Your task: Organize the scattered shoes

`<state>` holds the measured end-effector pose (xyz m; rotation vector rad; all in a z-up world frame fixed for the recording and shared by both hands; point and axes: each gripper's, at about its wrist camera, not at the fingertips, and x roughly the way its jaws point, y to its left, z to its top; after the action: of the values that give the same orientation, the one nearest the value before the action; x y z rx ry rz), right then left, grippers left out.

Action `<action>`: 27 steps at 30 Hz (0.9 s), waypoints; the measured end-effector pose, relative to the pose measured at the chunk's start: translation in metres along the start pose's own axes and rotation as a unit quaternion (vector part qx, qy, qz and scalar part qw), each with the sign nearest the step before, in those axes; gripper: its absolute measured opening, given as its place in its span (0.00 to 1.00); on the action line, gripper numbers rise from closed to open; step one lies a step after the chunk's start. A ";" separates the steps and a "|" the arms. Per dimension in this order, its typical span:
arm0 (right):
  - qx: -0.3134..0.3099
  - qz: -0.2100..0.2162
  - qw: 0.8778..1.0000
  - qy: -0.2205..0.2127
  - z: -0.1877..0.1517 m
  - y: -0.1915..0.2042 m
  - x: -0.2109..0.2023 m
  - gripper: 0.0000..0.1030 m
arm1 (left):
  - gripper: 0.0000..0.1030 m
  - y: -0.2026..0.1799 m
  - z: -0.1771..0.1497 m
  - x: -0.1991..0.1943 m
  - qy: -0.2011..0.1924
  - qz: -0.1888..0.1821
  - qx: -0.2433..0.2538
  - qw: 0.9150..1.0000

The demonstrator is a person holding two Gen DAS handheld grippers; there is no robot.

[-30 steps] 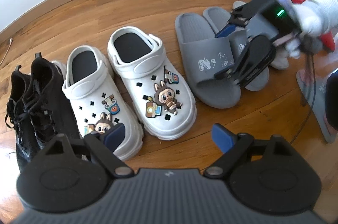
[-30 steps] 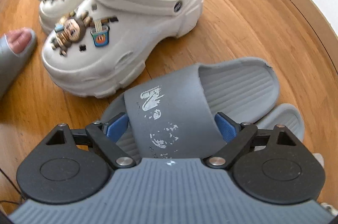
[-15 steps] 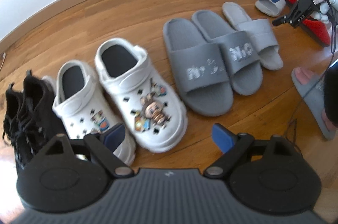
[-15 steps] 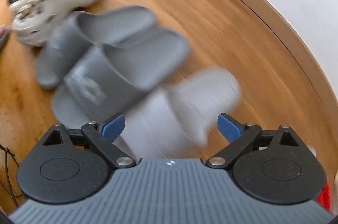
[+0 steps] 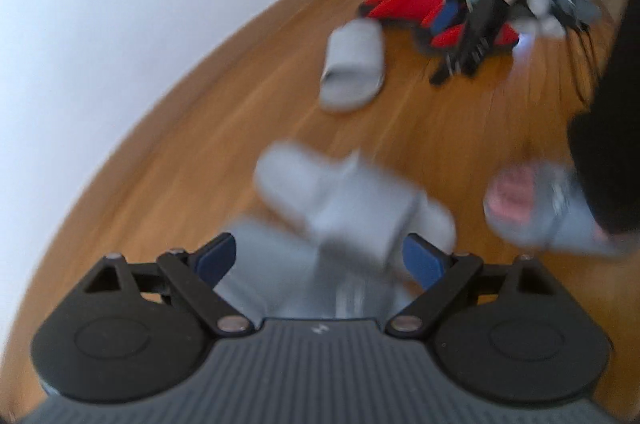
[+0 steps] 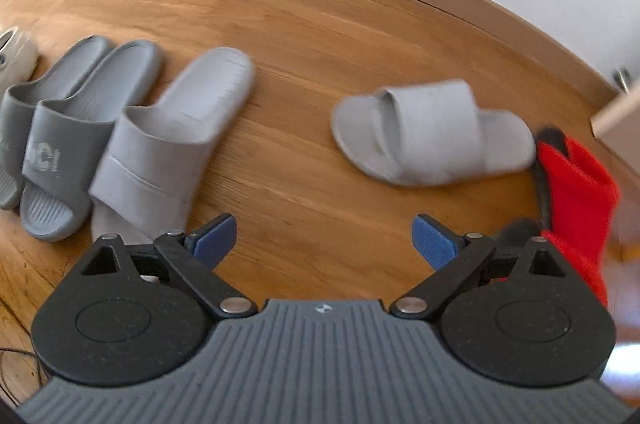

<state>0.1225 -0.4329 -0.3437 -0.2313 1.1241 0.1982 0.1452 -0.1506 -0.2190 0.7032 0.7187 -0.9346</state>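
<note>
Right wrist: both jaws wide, empty; lone pale slide [image 6: 434, 131] touches red slipper [image 6: 576, 183].

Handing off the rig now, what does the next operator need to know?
Left tool: open, empty, over the blurred grey slides.
Right tool: open, empty, over bare floor.
Done: dark grey pair lined up, one light slide beside it.
Left: stray light slide lies apart and turned sideways; red slippers beyond it are unsorted.

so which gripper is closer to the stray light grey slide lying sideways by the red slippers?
Right. The right gripper hovers open just short of the stray light grey slide; the left gripper is farther back.
</note>
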 end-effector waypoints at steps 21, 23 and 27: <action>0.141 0.037 0.989 0.016 -0.078 -0.088 0.008 0.93 | 0.80 0.019 0.194 0.316 0.054 -0.116 -0.234 0.964; 0.149 0.039 0.988 0.018 -0.079 -0.091 0.010 0.93 | 0.75 0.018 0.191 0.316 0.056 -0.120 -0.246 0.960; 0.111 0.032 0.993 0.012 -0.071 -0.093 0.020 0.93 | 0.60 0.018 0.183 0.309 0.075 -0.117 -0.281 0.950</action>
<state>0.0949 -0.5415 -0.3838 0.0006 1.1679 0.1265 0.3293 -0.4275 -0.3561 0.1844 1.1621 -0.8355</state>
